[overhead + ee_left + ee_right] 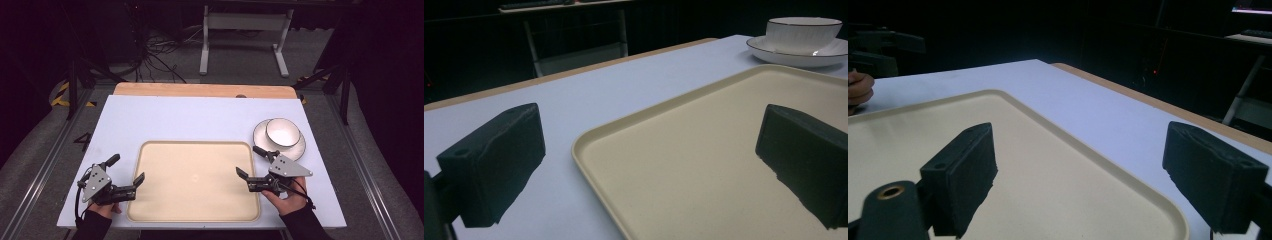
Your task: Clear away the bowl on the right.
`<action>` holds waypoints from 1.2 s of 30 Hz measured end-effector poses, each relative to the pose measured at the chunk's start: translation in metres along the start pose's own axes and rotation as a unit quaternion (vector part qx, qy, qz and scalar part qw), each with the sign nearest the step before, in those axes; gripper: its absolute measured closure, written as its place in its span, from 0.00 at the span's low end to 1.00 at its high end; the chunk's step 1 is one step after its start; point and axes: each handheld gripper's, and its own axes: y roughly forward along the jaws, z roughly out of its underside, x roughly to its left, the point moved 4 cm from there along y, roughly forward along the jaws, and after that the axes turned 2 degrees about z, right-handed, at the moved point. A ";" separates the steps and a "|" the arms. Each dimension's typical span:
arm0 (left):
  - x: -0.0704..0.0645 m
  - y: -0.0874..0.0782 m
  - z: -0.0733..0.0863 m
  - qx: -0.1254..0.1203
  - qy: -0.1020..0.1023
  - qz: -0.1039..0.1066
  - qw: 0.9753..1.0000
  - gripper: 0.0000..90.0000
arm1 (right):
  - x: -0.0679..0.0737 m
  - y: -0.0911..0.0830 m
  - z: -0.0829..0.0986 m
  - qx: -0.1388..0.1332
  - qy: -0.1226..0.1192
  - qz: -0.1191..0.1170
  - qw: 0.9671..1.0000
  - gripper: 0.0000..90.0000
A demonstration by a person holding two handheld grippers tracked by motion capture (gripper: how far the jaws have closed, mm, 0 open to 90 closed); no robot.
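A beige tray [195,143] lies in the middle of the white table [200,115], with nothing on it. My left gripper [128,168] is open and straddles the tray's left rim, one jaw over the table and one over the tray. My right gripper [247,160] is open over the tray's right rim. A white bowl [282,132] sits on a white plate [297,148] just beyond the right gripper. In the left gripper view the open left gripper [651,135] frames the tray [704,130], with the bowl [804,32] far off. The right gripper [1088,165] holds nothing above the tray [908,140].
A wooden strip [205,90] runs along the table's far edge. Beyond it stand a white frame [245,22] and loose cables [155,55] on the floor. In the right gripper view the other hand [858,90] and the left gripper [883,47] appear far left.
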 end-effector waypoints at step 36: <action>0.000 0.000 0.000 0.000 0.000 0.000 1.000 0.00 | -0.045 -0.025 -0.015 0.003 0.012 0.118 0.993 0.15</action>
